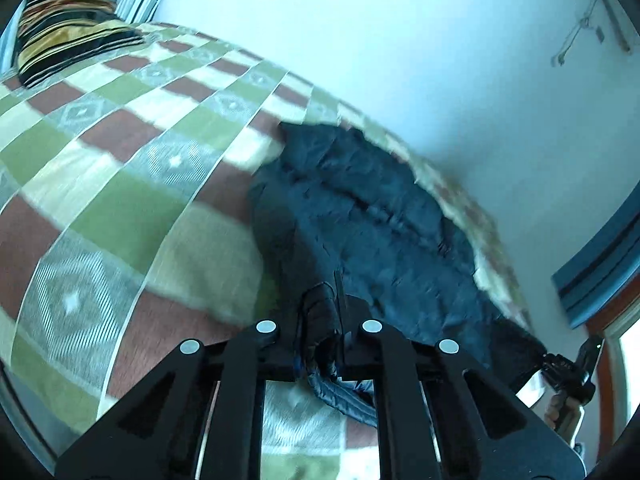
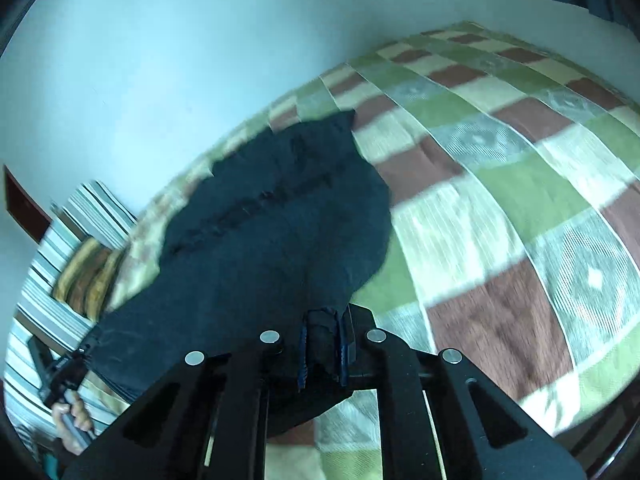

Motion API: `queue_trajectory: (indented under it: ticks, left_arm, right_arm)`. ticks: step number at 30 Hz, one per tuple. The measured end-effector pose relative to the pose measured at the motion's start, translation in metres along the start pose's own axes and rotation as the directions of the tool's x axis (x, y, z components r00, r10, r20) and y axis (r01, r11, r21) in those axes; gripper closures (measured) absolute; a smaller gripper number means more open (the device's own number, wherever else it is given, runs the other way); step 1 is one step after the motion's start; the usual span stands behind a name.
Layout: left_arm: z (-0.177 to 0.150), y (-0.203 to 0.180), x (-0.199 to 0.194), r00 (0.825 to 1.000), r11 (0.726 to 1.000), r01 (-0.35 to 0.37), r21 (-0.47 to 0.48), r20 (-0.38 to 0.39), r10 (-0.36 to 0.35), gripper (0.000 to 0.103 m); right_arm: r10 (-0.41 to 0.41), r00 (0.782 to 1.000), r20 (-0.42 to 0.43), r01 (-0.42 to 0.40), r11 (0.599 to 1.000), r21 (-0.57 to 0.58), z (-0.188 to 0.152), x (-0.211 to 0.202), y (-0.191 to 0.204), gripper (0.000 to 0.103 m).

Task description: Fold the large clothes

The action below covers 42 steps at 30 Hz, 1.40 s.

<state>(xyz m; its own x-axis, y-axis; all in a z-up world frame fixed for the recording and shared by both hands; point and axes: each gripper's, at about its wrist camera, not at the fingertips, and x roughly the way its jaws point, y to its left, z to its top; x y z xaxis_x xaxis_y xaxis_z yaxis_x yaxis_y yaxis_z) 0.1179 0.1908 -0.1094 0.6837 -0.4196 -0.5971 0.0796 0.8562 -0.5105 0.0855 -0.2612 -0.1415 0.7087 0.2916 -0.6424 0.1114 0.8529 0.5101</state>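
A large dark navy garment (image 1: 360,220) lies stretched over a checked bed cover (image 1: 120,160). My left gripper (image 1: 338,320) is shut on a bunched edge of the garment at its near end. In the right wrist view the same garment (image 2: 272,220) spreads away toward the wall, and my right gripper (image 2: 326,332) is shut on another bunched edge of it. Each gripper shows in the other's view, at the garment's far corner: the right gripper (image 1: 568,372) and the left gripper (image 2: 64,372). The cloth hangs taut between them, slightly lifted off the bed cover (image 2: 500,200).
A striped yellow and black pillow (image 1: 68,20) lies at the head of the bed; it also shows in the right wrist view (image 2: 84,276). A pale wall (image 1: 400,40) runs along the bed's far side. A blue curtain (image 1: 600,264) hangs by a window.
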Motion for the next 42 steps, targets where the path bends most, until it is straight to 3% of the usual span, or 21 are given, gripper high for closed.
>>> queue_trajectory:
  ticks: [8, 13, 17, 22, 27, 30, 32, 34, 37, 42]
  left_arm:
    - [0.077, -0.009, 0.06, 1.0, 1.0, -0.011, -0.001, 0.023, 0.011, 0.093]
    - [0.103, 0.003, 0.125, 0.998, 0.998, -0.048, -0.05, -0.045, 0.046, 0.093]
    - [0.107, 0.017, 0.173, 0.989, 0.993, -0.096, -0.064, -0.115, 0.089, 0.093]
    - [0.097, 0.037, 0.219, 0.974, 0.99, -0.123, -0.073, -0.198, 0.107, 0.092]
    - [0.1, 0.038, 0.211, 0.981, 0.995, -0.074, -0.067, -0.186, 0.06, 0.088]
    - [0.105, 0.039, 0.195, 0.985, 0.996, -0.029, -0.08, -0.17, 0.015, 0.072]
    - [0.108, 0.04, 0.181, 0.989, 0.995, -0.007, -0.096, -0.147, -0.008, 0.052]
    - [0.11, 0.043, 0.164, 0.995, 0.995, -0.006, -0.102, -0.105, -0.005, 0.042]
    - [0.114, 0.041, 0.151, 0.997, 0.998, -0.014, -0.062, -0.076, 0.009, 0.04]
    - [0.112, 0.048, 0.144, 0.995, 0.999, -0.052, -0.009, -0.082, 0.052, 0.039]
  right_arm:
    - [0.049, 0.998, 0.029, -0.05, 0.998, 0.045, 0.071, 0.058, 0.017, 0.092]
    - [0.02, 0.999, -0.034, -0.016, 0.995, 0.103, 0.094, 0.117, 0.01, 0.092]
    - [-0.019, 0.993, -0.116, 0.033, 0.993, 0.117, 0.095, 0.166, 0.005, 0.093]
    - [-0.028, 0.987, -0.16, 0.049, 0.991, 0.127, 0.09, 0.196, -0.002, 0.092]
    - [-0.007, 0.987, -0.162, 0.026, 0.993, 0.113, 0.091, 0.189, 0.004, 0.088]
    - [0.011, 0.988, -0.155, 0.006, 0.994, 0.109, 0.093, 0.18, 0.006, 0.079]
    - [0.025, 0.991, -0.134, -0.009, 0.993, 0.115, 0.095, 0.171, 0.007, 0.069]
    - [0.028, 0.994, -0.11, -0.016, 0.994, 0.11, 0.094, 0.161, 0.009, 0.061]
    - [0.022, 0.996, -0.09, -0.015, 0.997, 0.076, 0.091, 0.149, 0.011, 0.046]
    - [0.025, 0.997, -0.075, -0.021, 0.998, 0.052, 0.091, 0.144, 0.012, 0.045]
